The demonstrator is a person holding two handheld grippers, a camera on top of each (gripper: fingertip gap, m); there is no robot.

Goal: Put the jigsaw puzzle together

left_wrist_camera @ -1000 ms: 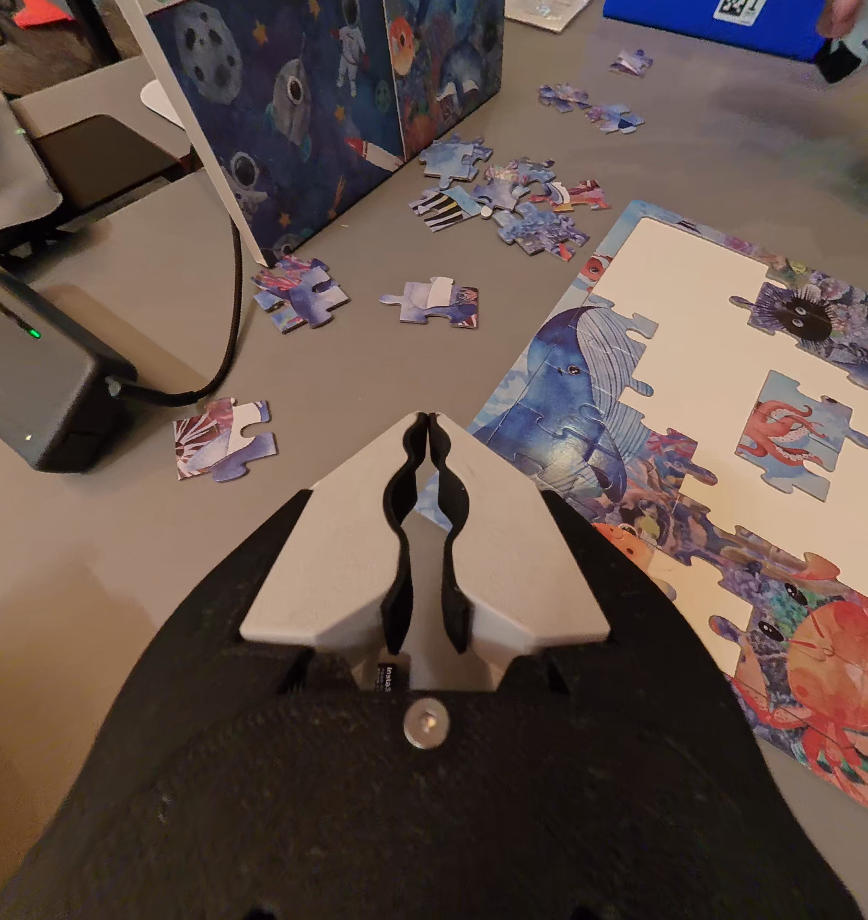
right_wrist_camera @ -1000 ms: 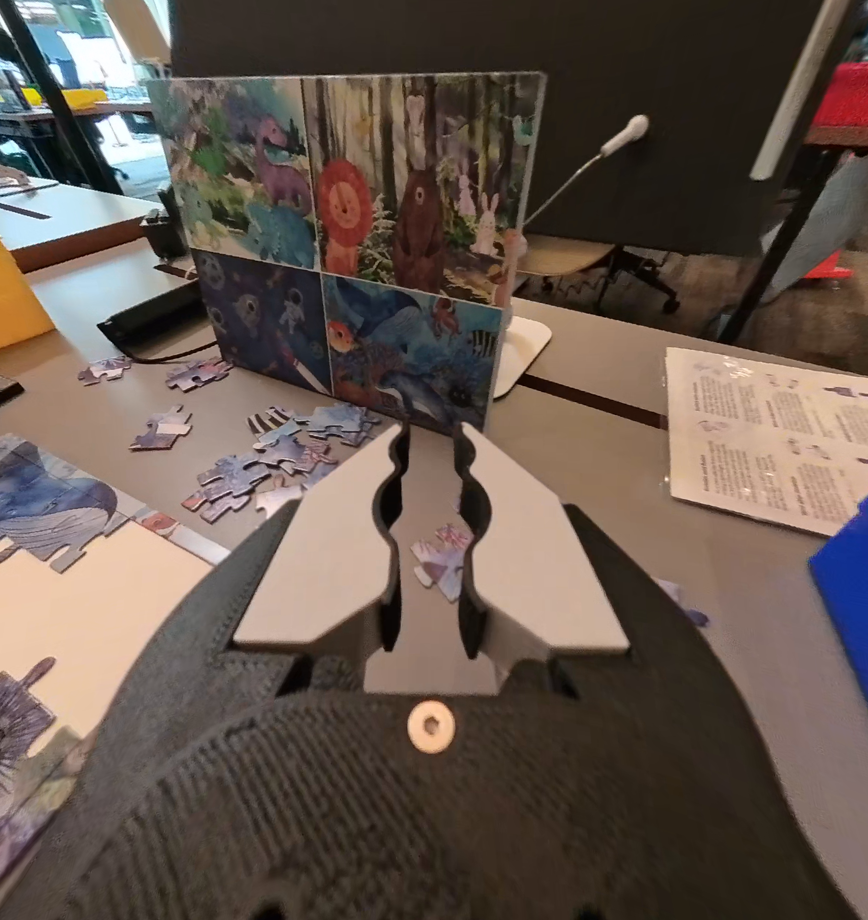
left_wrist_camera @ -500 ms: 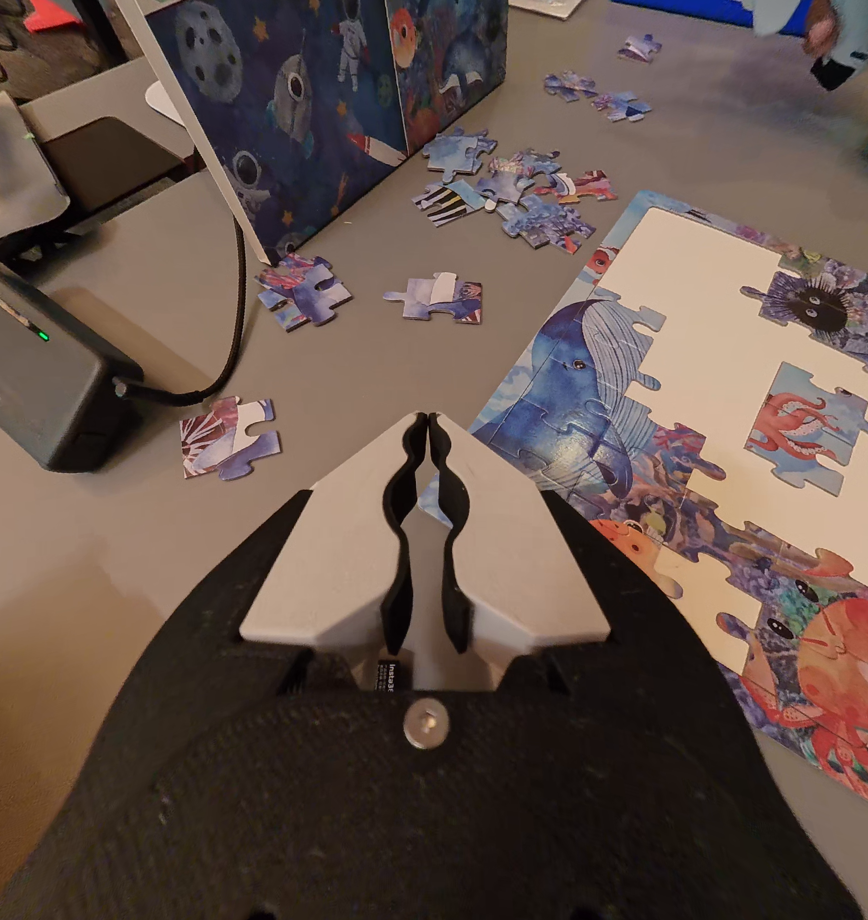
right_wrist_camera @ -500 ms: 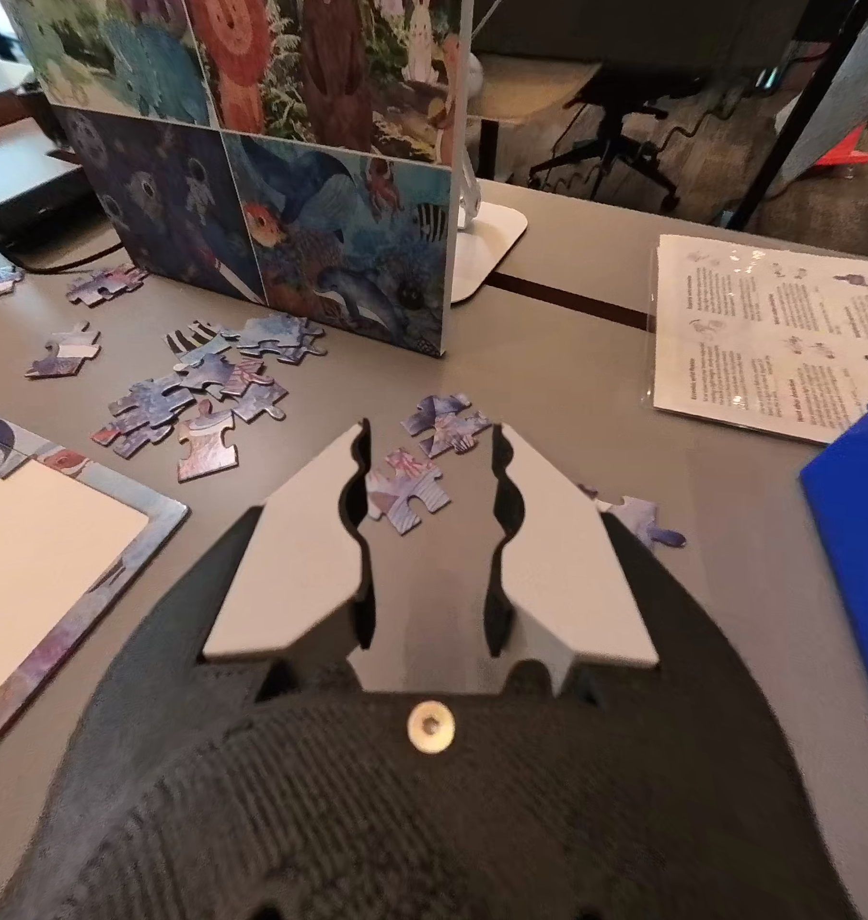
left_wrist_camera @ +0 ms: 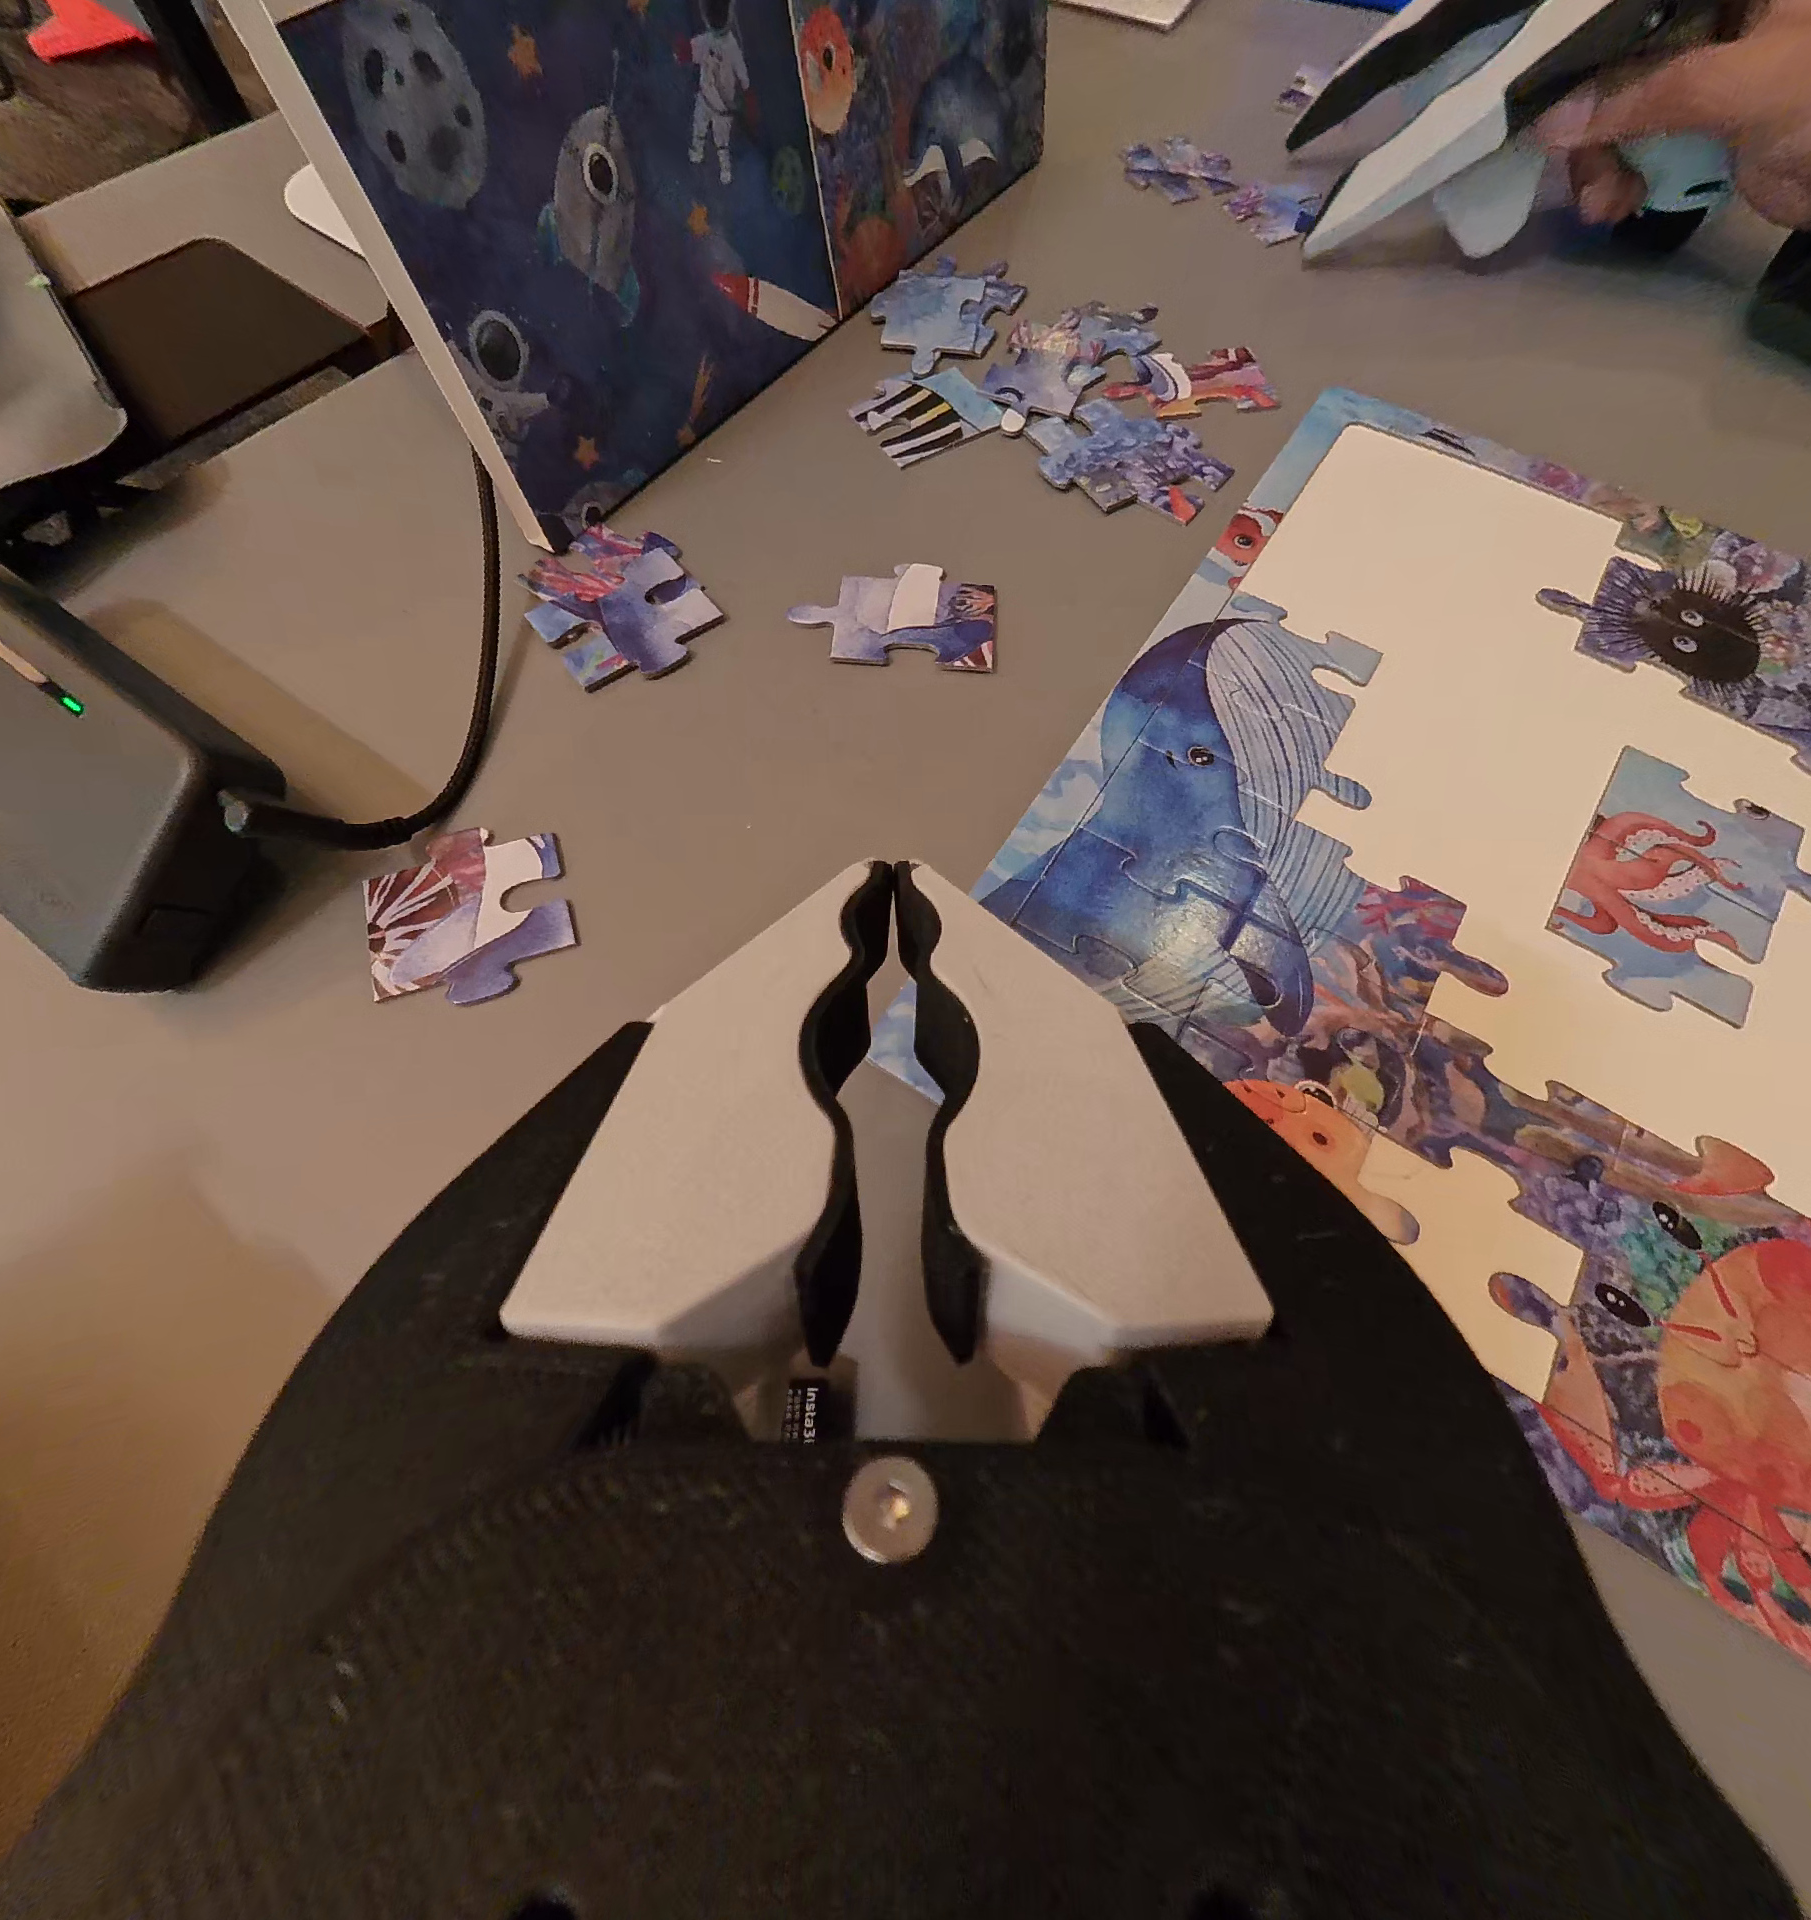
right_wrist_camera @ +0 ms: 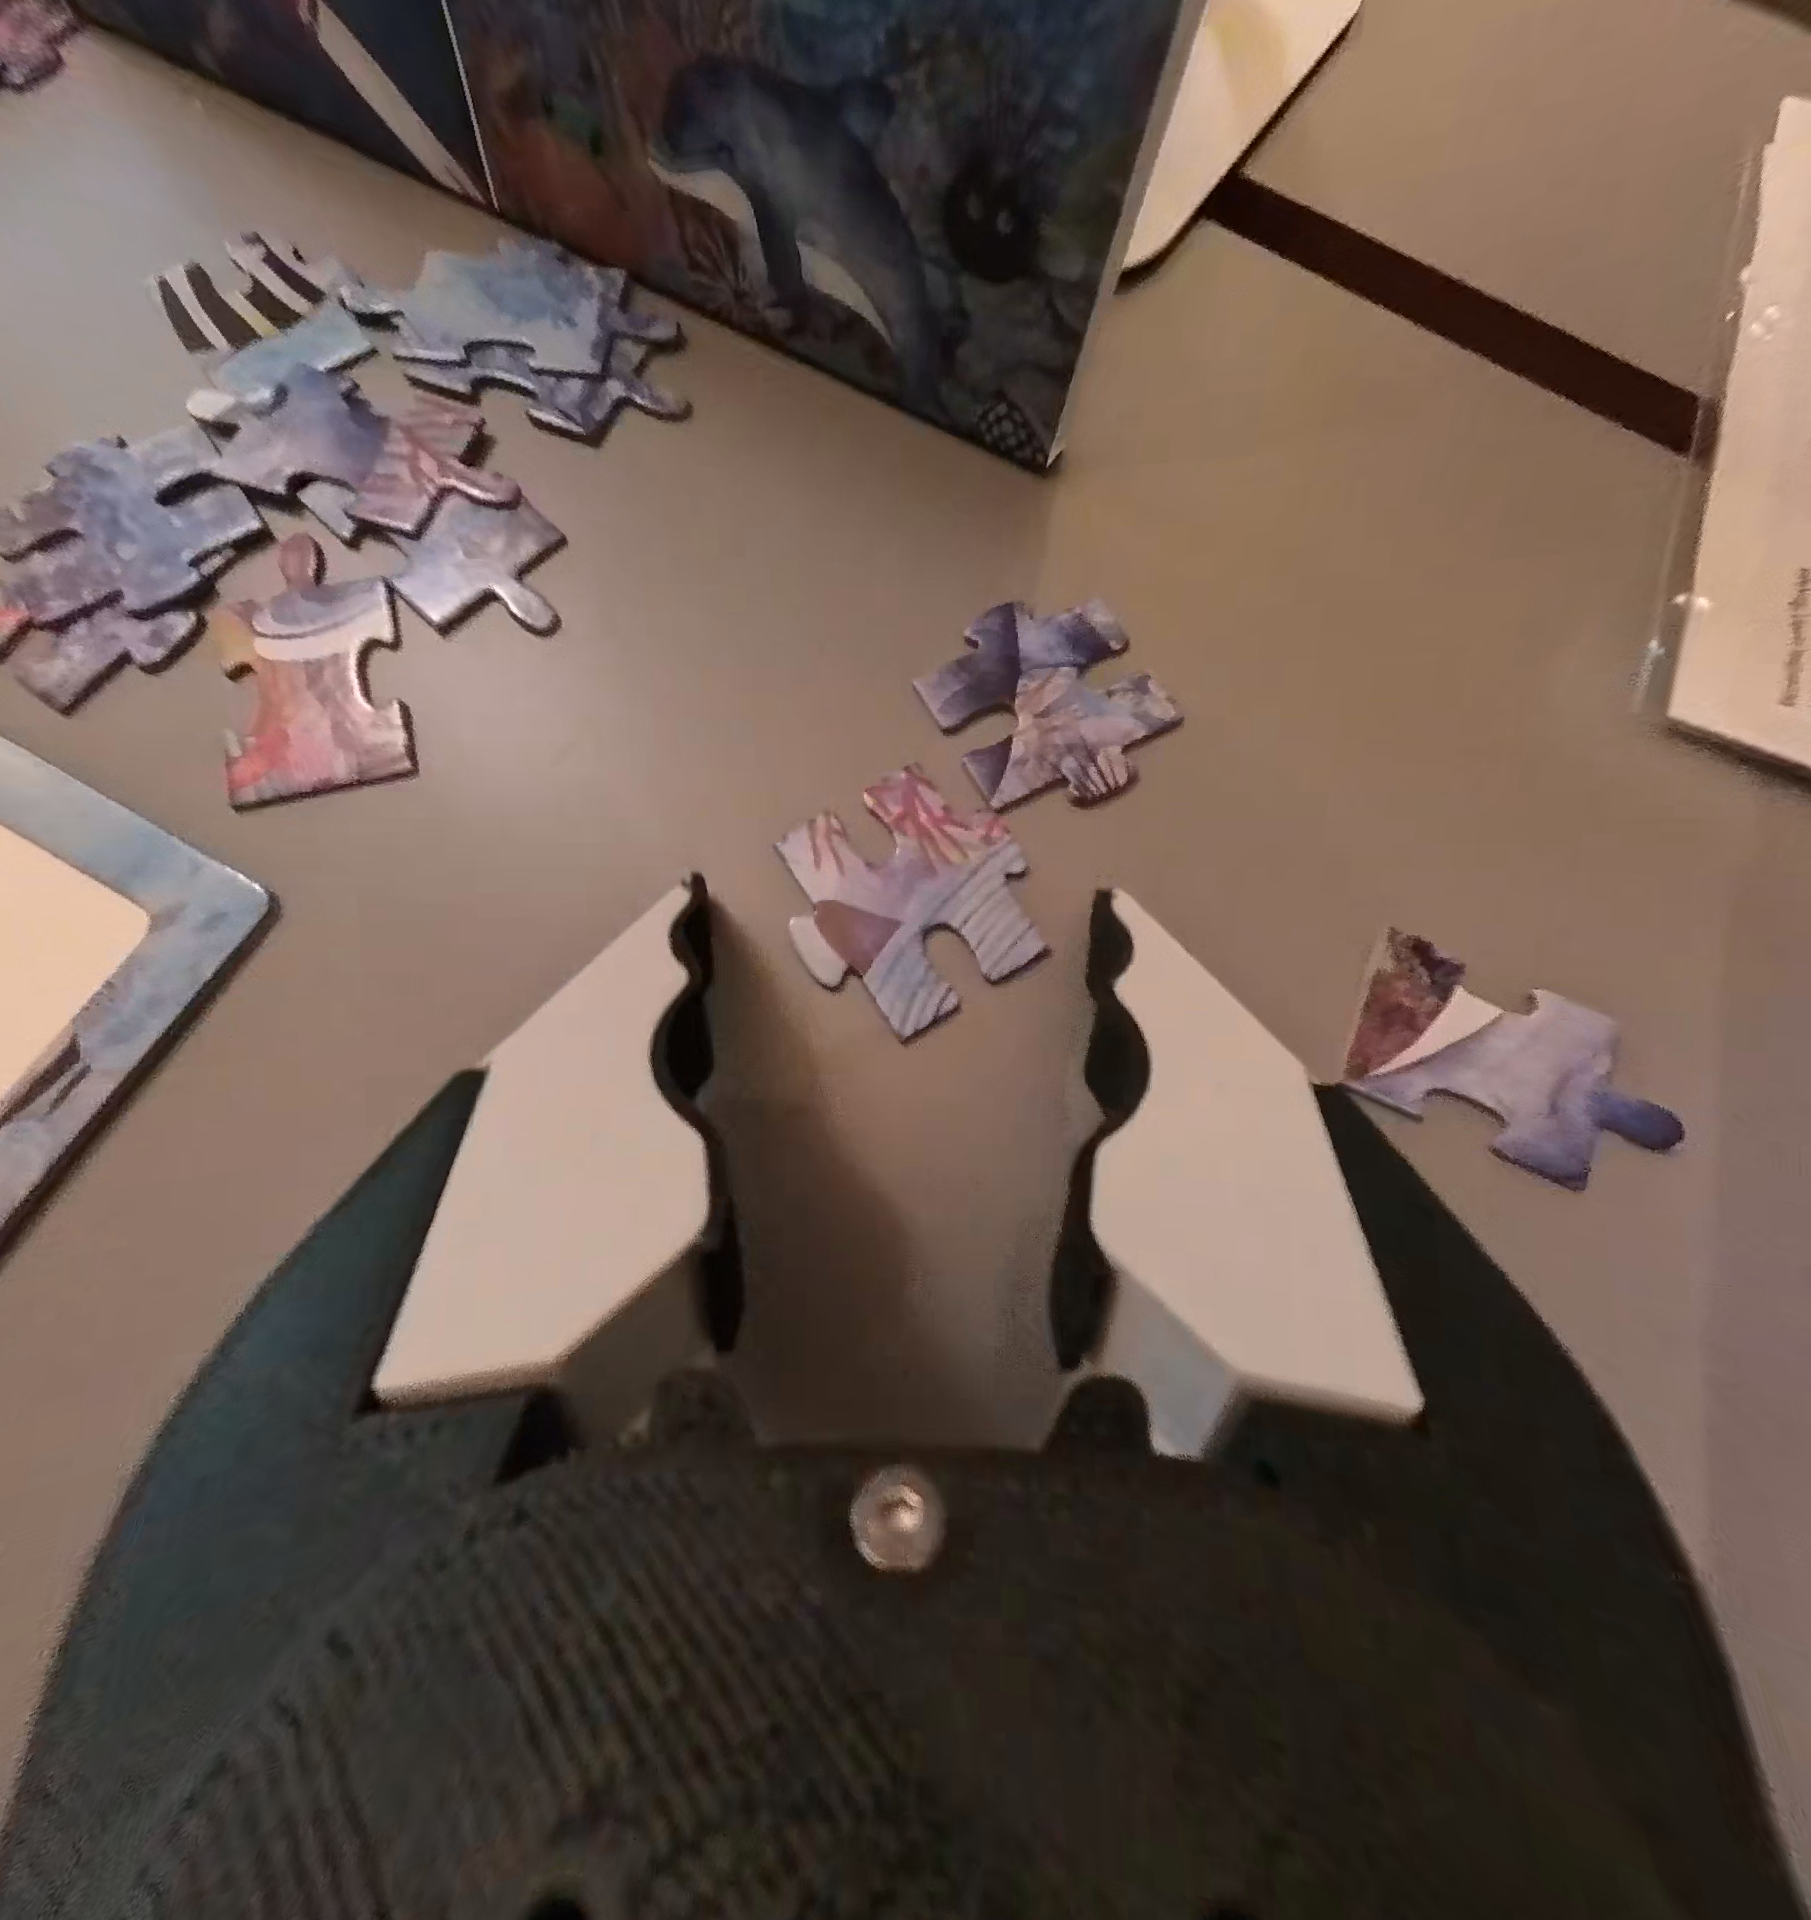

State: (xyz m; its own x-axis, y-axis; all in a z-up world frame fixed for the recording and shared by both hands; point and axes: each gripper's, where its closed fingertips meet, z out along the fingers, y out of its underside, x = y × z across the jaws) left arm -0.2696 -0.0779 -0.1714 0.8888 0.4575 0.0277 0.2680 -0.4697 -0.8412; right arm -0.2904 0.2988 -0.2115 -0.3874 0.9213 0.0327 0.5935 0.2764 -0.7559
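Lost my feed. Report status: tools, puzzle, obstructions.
Left tool shut, empty, beside the puzzle board. Right tool open, loose pink-and-blue piece between its fingers, ungripped. Nothing in the way.

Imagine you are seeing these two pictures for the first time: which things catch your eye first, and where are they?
The half-built sea puzzle on the right of the grey table stands out, its blue whale on the left edge and big white gaps inside. Behind it stands the picture-covered puzzle box, loose pieces scattered at its foot. In the right wrist view, the open right tool hangs just short of a pink-and-blue piece.
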